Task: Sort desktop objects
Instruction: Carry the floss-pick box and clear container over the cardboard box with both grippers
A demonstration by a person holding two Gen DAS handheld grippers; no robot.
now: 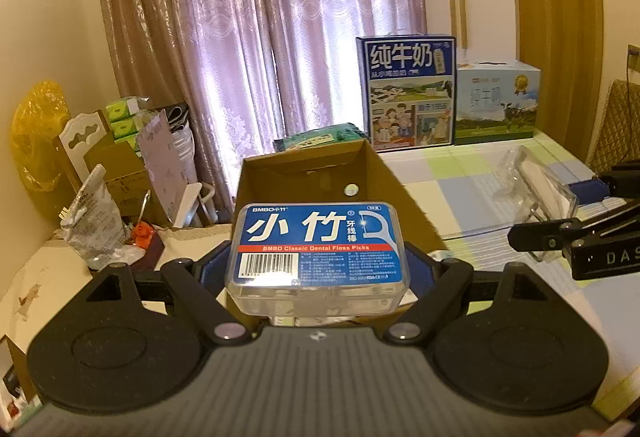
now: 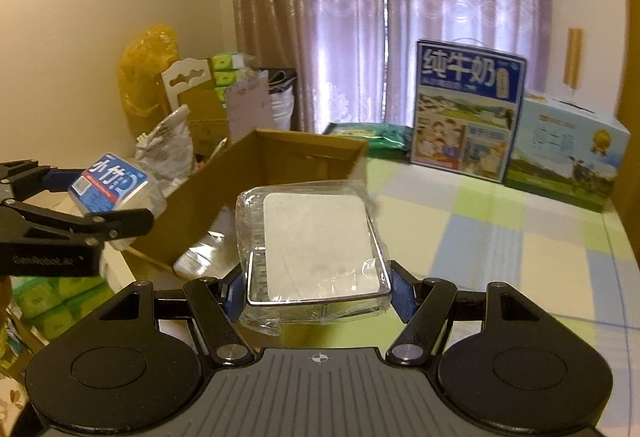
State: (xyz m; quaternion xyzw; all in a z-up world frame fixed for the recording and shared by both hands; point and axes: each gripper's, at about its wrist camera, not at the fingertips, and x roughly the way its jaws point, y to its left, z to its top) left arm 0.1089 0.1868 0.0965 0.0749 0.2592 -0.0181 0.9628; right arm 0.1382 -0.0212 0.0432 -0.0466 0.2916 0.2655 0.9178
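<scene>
Blue-labelled floss box (image 1: 318, 257) — long axis crosswise in left gripper (image 1: 318, 269)

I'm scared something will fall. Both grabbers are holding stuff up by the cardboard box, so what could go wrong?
1. The right gripper pinches only the near end of the clear plastic-wrapped case; the slippery wrap might let it slide out.
2. The left gripper holds the floss pick box in front of the cardboard box; released early, it could miss.
3. The grippers are close and might bump.
</scene>
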